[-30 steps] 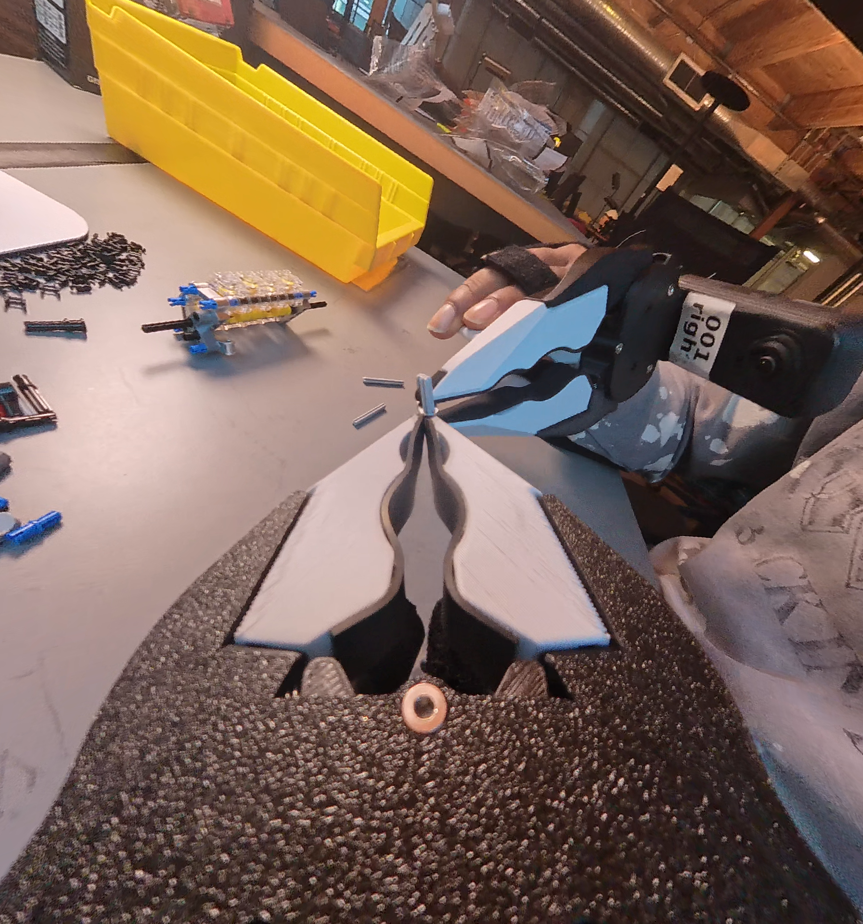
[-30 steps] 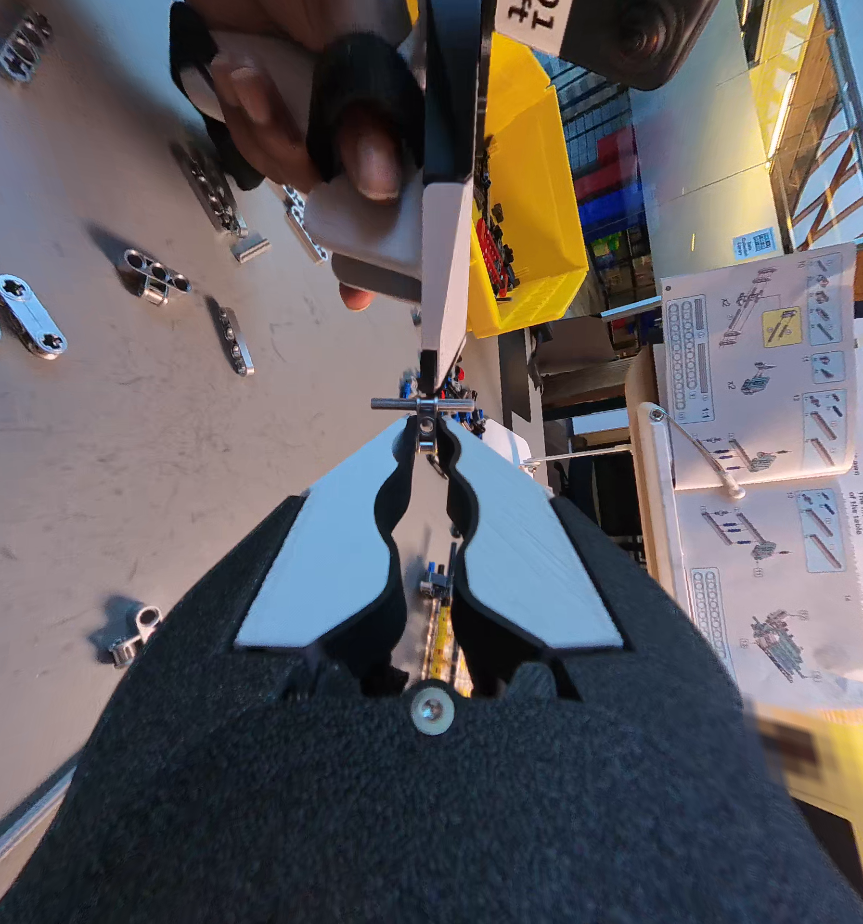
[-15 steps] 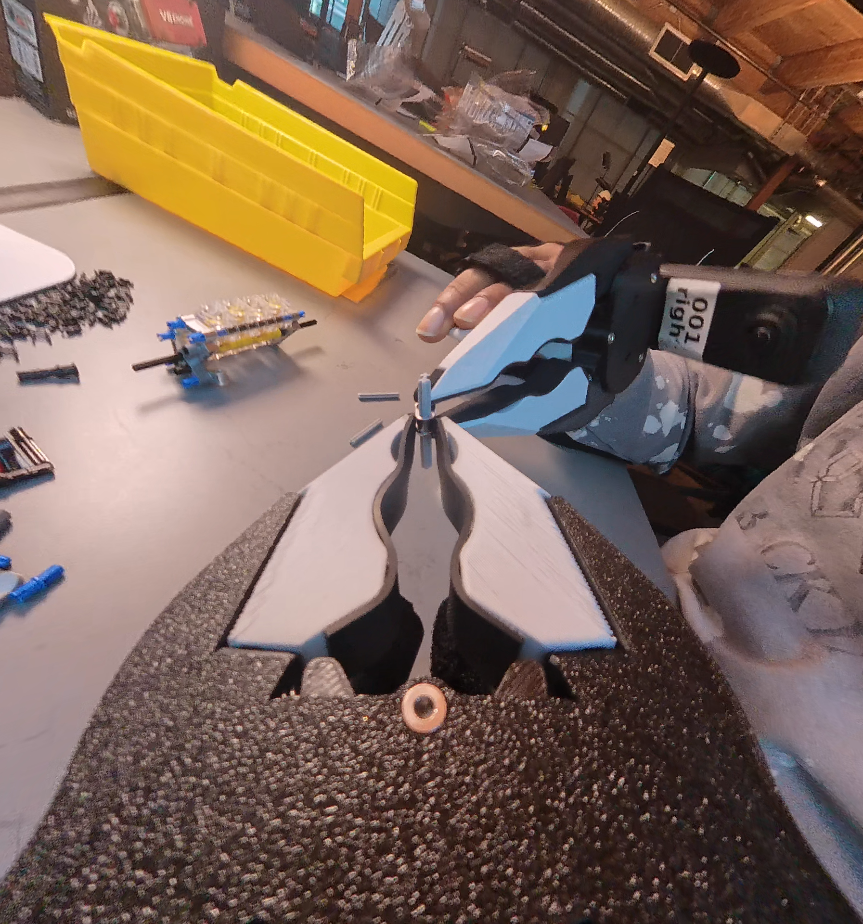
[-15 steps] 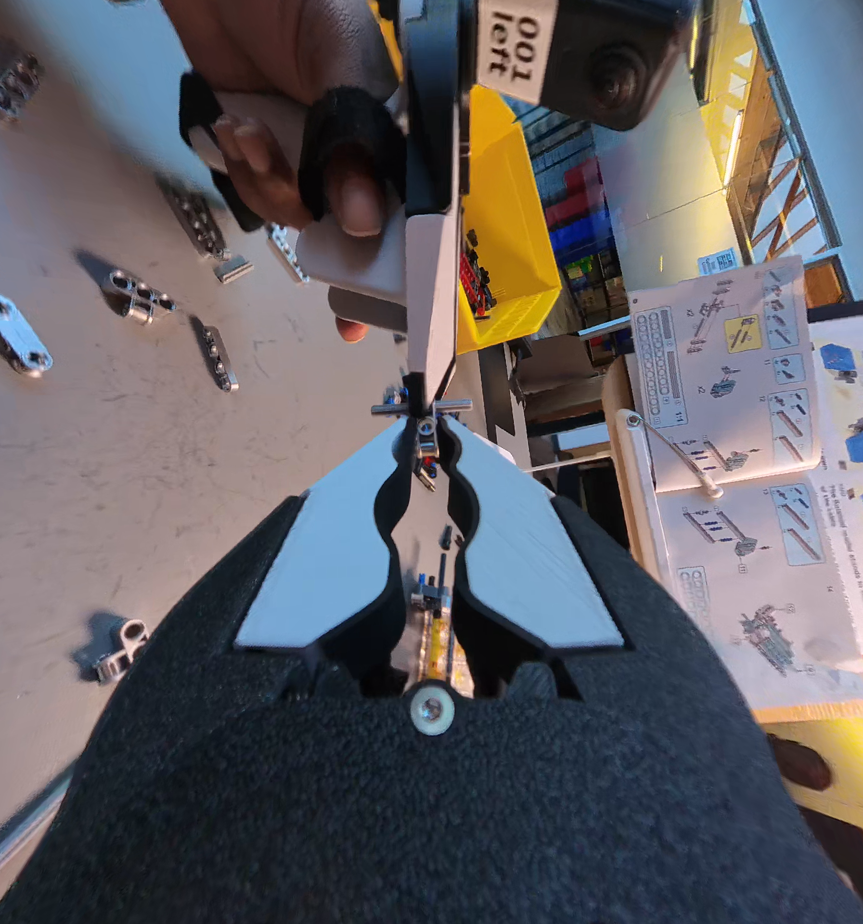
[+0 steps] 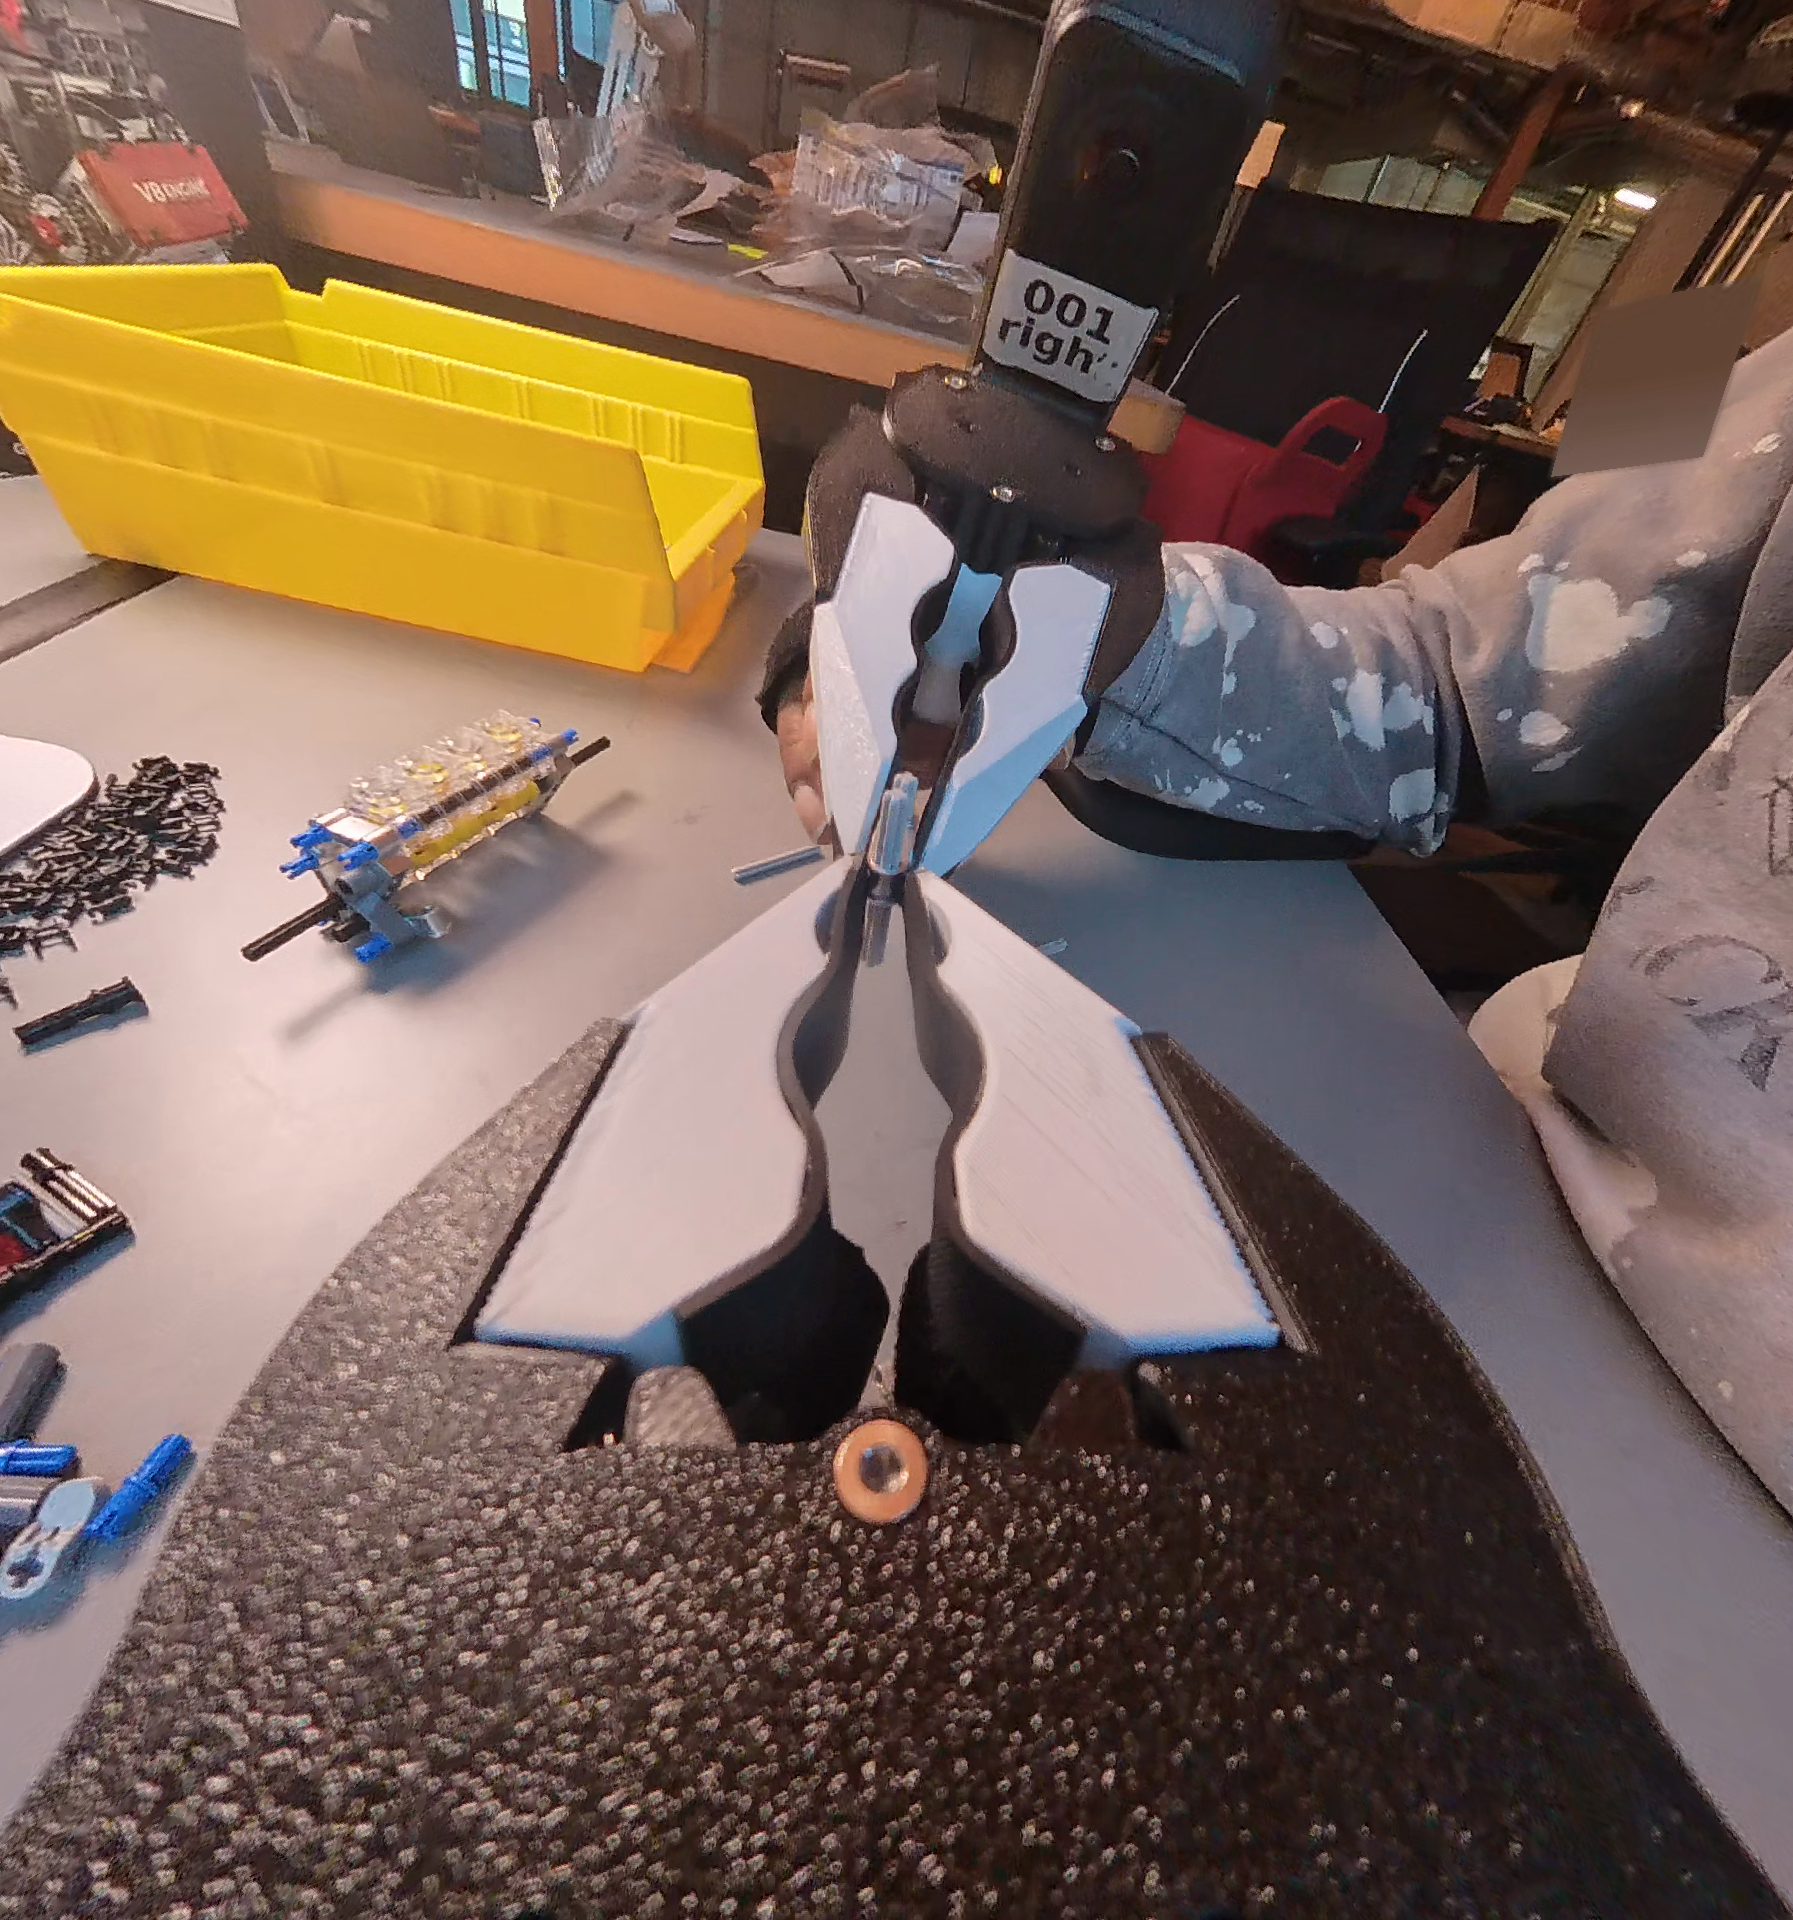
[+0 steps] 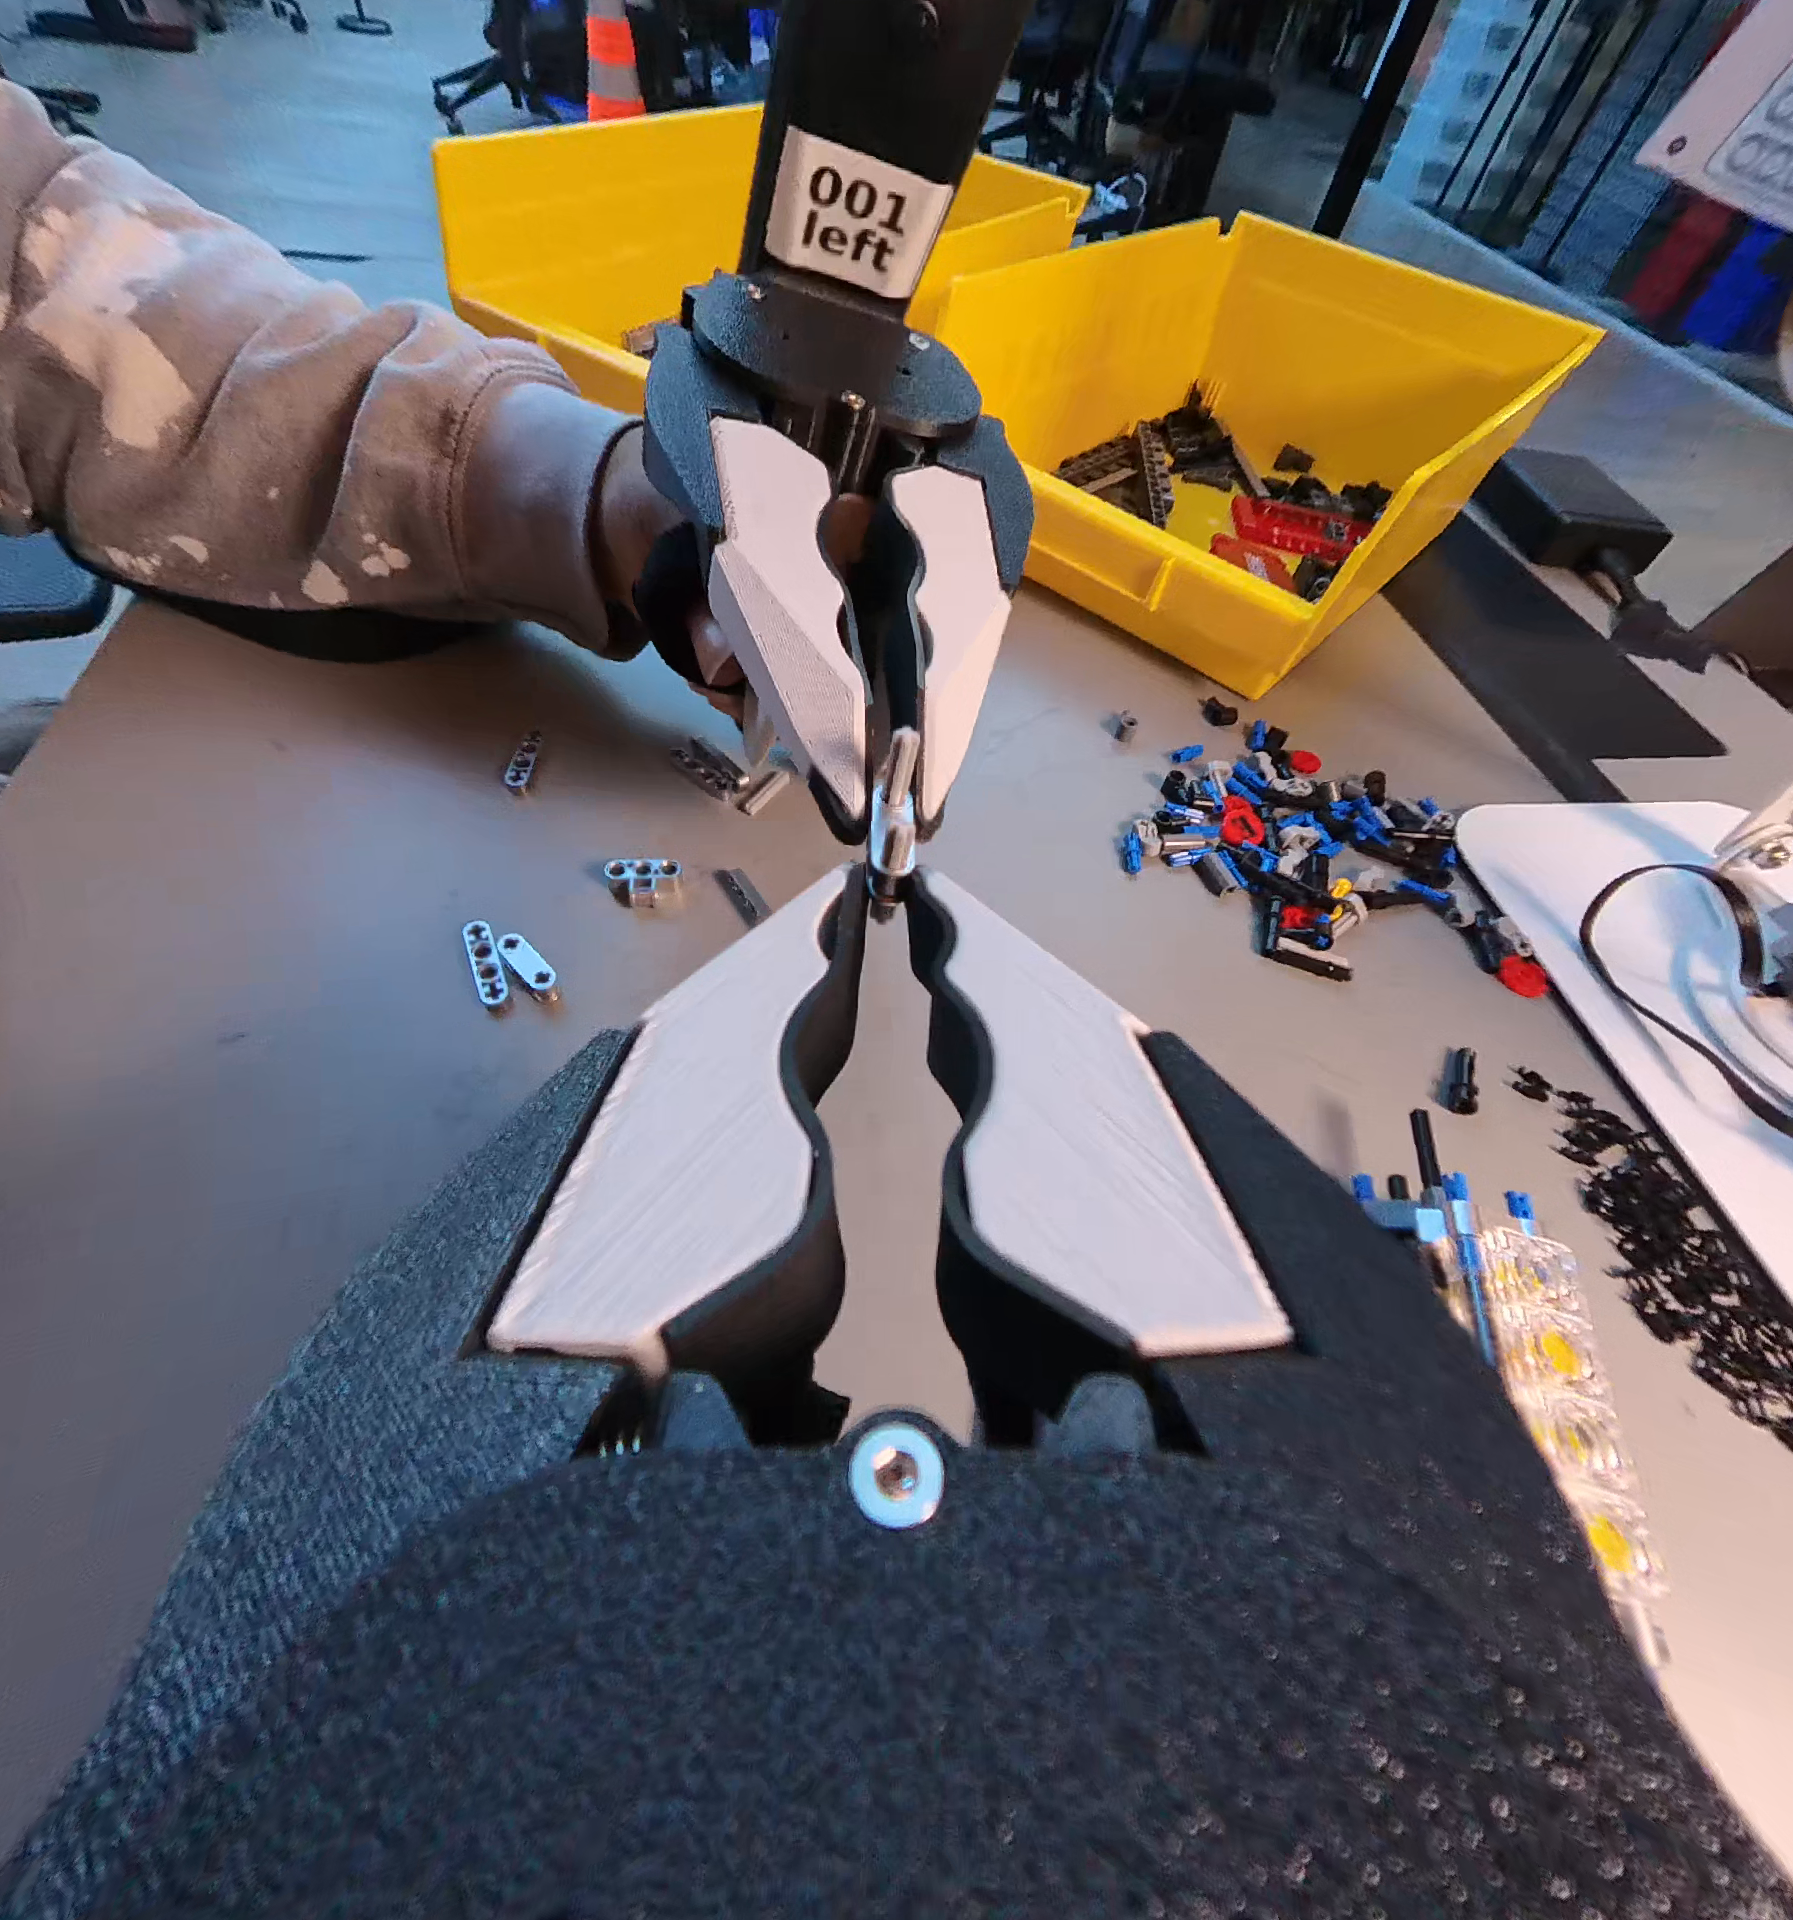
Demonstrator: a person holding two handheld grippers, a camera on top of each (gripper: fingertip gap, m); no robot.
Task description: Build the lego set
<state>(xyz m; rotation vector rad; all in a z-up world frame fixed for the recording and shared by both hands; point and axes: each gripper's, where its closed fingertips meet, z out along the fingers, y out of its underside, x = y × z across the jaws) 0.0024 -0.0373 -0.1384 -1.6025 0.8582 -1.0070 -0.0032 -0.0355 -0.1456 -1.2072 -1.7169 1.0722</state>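
My left gripper (image 5: 879, 902) and my right gripper (image 6: 884, 885) meet tip to tip above the grey table (image 5: 456, 1091). Between them is a small grey axle with a connector on it (image 5: 892, 831), also in the right wrist view (image 6: 892, 826). Both grippers are shut on this piece, the left on the axle end and the right on the connector end. The right gripper (image 5: 887, 821) faces me in the left wrist view. The left gripper (image 6: 892, 805) faces me in the right wrist view. A hand in a speckled sleeve (image 5: 1339, 675) holds each one.
A clear and yellow engine-like assembly (image 5: 445, 821) lies on the table left of the grippers. Yellow bins (image 5: 352, 499) (image 6: 1287, 364) stand behind. There are a heap of black pins (image 5: 71, 862), a mixed pile of small parts (image 6: 1297, 842), grey beams (image 6: 507, 961) and a white base plate (image 6: 1650, 935). My two grippers' fingertips are within a few centimetres of each other.
The right gripper has swung from lying sideways to facing the left gripper head on. Both stay shut on the small grey piece between them.
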